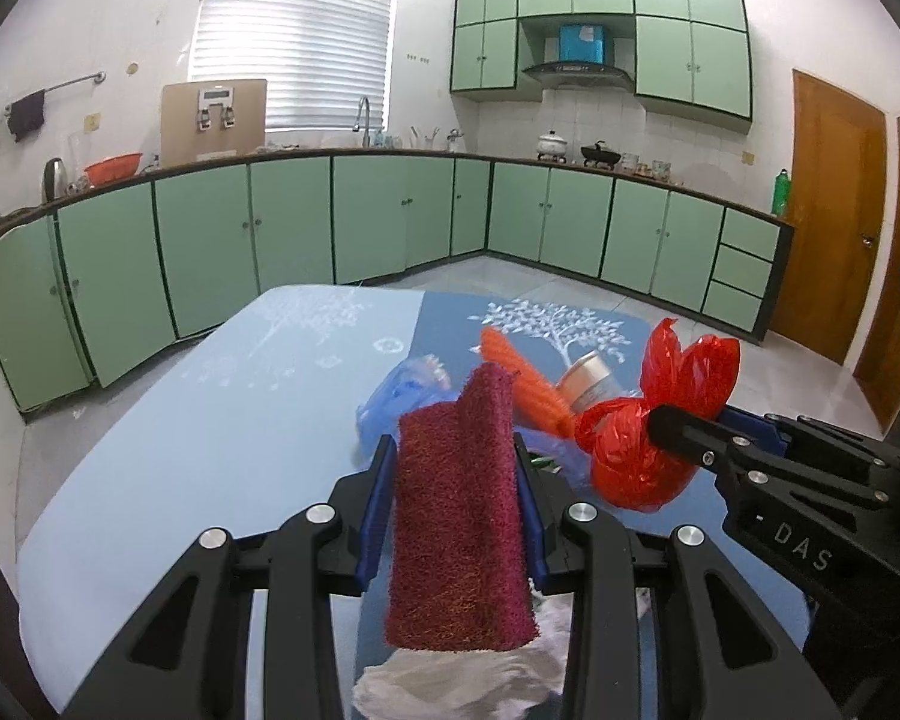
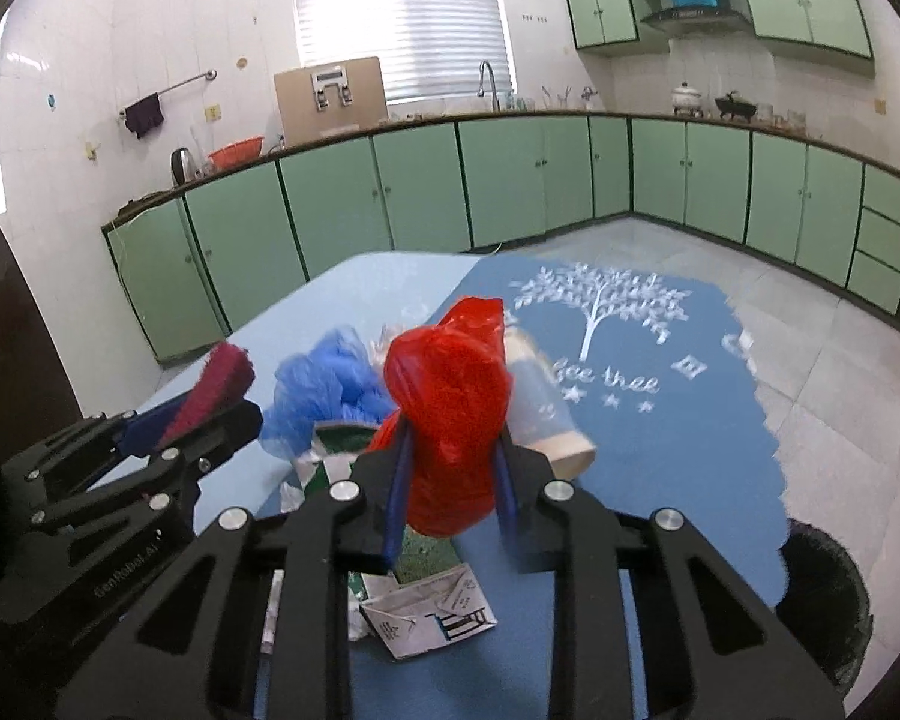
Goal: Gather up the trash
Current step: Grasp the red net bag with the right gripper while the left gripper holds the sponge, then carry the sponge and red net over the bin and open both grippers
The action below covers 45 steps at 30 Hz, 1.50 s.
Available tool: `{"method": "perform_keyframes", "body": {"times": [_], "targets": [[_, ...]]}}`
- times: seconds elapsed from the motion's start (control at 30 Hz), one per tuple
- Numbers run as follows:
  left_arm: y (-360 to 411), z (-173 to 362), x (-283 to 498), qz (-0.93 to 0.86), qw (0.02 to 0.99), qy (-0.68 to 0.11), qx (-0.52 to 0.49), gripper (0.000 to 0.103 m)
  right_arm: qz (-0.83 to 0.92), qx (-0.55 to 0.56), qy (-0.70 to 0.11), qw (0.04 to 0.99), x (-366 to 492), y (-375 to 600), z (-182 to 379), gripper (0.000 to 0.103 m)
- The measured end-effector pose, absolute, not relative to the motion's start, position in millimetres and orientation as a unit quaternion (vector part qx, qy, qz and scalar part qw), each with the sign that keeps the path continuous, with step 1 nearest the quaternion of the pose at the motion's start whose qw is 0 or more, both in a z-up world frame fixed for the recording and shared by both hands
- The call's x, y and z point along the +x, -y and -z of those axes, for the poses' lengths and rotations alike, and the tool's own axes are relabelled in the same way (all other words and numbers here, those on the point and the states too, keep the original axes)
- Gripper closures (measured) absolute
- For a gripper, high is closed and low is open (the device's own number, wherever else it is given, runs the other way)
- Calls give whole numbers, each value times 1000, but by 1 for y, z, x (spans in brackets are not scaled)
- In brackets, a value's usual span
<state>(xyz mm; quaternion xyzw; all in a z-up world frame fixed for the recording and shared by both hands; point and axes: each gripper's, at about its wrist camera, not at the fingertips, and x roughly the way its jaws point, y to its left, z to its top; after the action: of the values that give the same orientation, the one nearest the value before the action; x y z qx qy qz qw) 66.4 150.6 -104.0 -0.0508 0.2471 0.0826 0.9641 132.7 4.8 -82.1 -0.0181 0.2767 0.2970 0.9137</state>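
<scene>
Now both claws are loaded — left claw (image 1: 456, 480) clamped on the maroon scrubber (image 1: 459, 516), right claw (image 2: 450, 468) on the red bag (image 2: 450, 414), frame centre. Carry both steadily to the bin (image 2: 828, 594), lower right — grips firm.

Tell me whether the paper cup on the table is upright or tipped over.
Tipped over. The cup lies on its side on the blue table, open mouth facing the camera, partly behind the red bag in the right tool.

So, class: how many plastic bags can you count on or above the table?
2. The red plastic bag is held in the right hand-held gripper; the blue plastic bag lies on the table. Others may be hidden.
</scene>
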Motion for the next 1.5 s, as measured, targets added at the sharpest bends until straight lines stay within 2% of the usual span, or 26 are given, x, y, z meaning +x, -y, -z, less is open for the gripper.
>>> {"method": "perform_keyframes", "body": {"times": [0.37,0.8,1.13,1.5], "targets": [[-116,82,65,-40,970,-236,-50,67,-271,-9,-250,929,115,42,51,85],[-51,62,83,32,973,-225,-34,67,-213,6,-226,950,105,116,34,85],[21,63,113,102,967,-231,-21,67,-136,11,-232,963,103,192,46,85],[95,88,143,163,955,-247,-5,67,-75,22,-259,963,124,260,79,85]]}}
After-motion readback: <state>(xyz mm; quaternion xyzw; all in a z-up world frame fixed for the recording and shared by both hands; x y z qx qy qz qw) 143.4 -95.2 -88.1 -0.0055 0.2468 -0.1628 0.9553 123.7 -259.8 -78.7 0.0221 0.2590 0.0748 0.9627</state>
